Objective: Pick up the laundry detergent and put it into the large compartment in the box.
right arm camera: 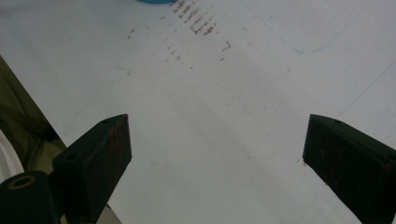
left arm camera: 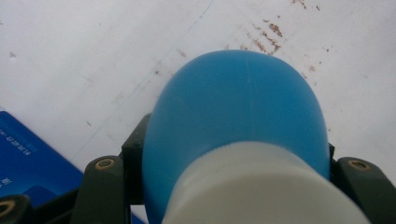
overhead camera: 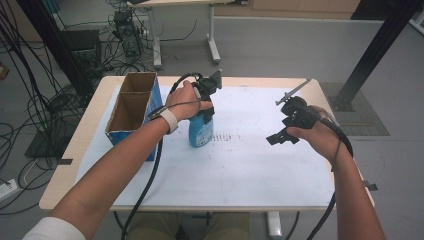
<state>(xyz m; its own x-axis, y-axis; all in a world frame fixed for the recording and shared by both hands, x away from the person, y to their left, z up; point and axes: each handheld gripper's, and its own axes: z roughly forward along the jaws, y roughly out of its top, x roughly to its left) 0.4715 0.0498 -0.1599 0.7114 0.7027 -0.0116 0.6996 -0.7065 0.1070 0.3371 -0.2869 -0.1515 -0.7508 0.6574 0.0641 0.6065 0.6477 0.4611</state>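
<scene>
Holding the blue bottle with the left gripper, jaws pressed onto its round top, right below the white cap. Standing up straight on the white sheet, just beside the cardboard box, on the side away from the table's left edge. Nearly touching the box's blue wall, though hard to tell for sure from the high view. Keeping the right gripper well apart from the box, far past the bottle, up over the bare sheet with jaws spread wide and nothing between them. Looks like getting ready to lift the bottle, maybe up and into the box. Could slip here: gripping a smooth, round part so high up means little to hold on to, so might slide out on the way up. Could swing too, hanging from the top, and bump the box wall, pushing the box away or tipping the bottle over. Could also catch on the box's rim if not lifted high enough first. Squeezing harder might dent the soft plastic or pop it loose. No quick help from the other gripper either, being so far from the box. Best to lift slowly and straight up.
</scene>
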